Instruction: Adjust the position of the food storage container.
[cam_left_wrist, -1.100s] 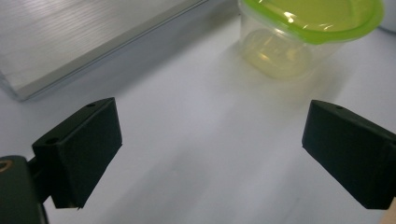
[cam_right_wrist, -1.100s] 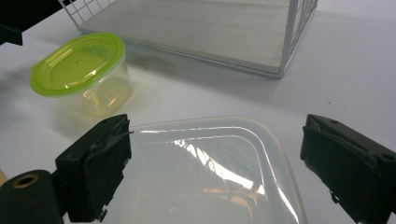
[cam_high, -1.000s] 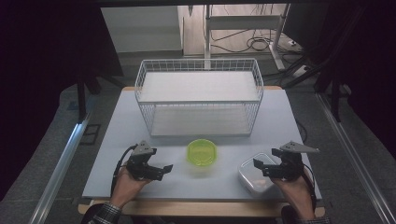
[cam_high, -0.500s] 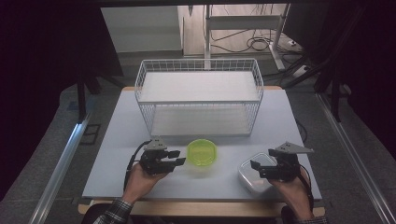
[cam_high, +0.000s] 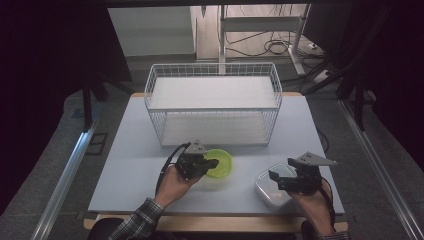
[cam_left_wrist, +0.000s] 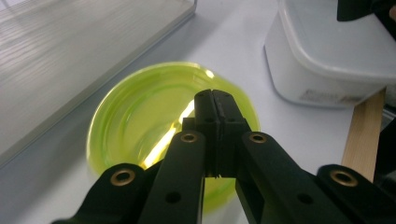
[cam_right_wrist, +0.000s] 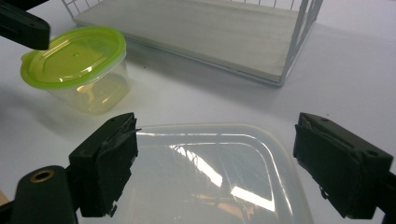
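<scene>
The left tool (cam_high: 212, 163) is seen above the green lid (cam_left_wrist: 140, 121) of a small tub (cam_right_wrist: 88, 88). Its jaws have just been closing and now meet, pad to pad, with nothing between them. From the left gripper view the lid lies directly under and beyond the jaw tips; whether the tips touch it cannot be told.

The right tool (cam_right_wrist: 215, 163) is held with its jaws wide apart, one at either side of the clear box (cam_right_wrist: 205, 172) with a pale lid. The jaws have been easing slightly inward, but the pads are not seen pressing on the box. In the high view the box (cam_high: 270, 187) stands just ahead of that tool, near the table's front edge.

The tub is placed to the left of the right tool, well apart from the box. A white wire basket (cam_high: 215, 107) stands beyond both tools, farther back on the table (cam_high: 125, 165), close behind the tub. Each tool is gripped by a hand; a checked sleeve (cam_high: 135, 222) is noted on the left forearm.
</scene>
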